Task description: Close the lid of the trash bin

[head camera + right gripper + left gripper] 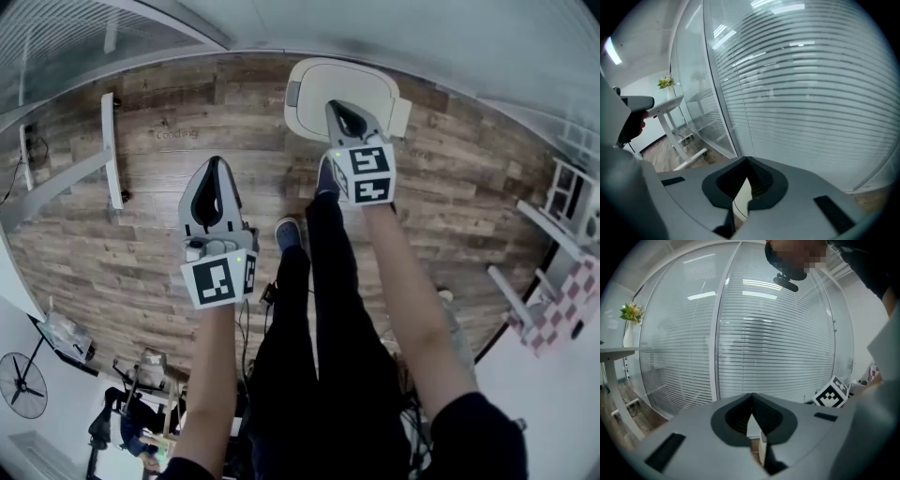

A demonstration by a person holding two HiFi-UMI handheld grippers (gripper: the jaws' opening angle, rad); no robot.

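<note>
Looking straight down in the head view, the trash bin (401,116) sits on the wood-plank floor (169,216) just ahead of the person's shoes (289,232), close to the glass wall. Its white lid (361,80) lies flat across the top, already down.

The right gripper (336,106) is out over the near edge of that lid; whether it touches the lid cannot be told from above. In the right gripper view its jaws are pressed together at the tips (746,160) with nothing caught between them, and a pale sliver shows through the gap lower down.

The left gripper (216,163) hangs off to the side over bare floor, well apart from the bin. Its jaws are also together, tip to tip (751,397), and hold nothing.

Both gripper views face the slatted blinds (778,343) behind the glass, with a vase of flowers (630,315) on a white desk at the left.
</note>
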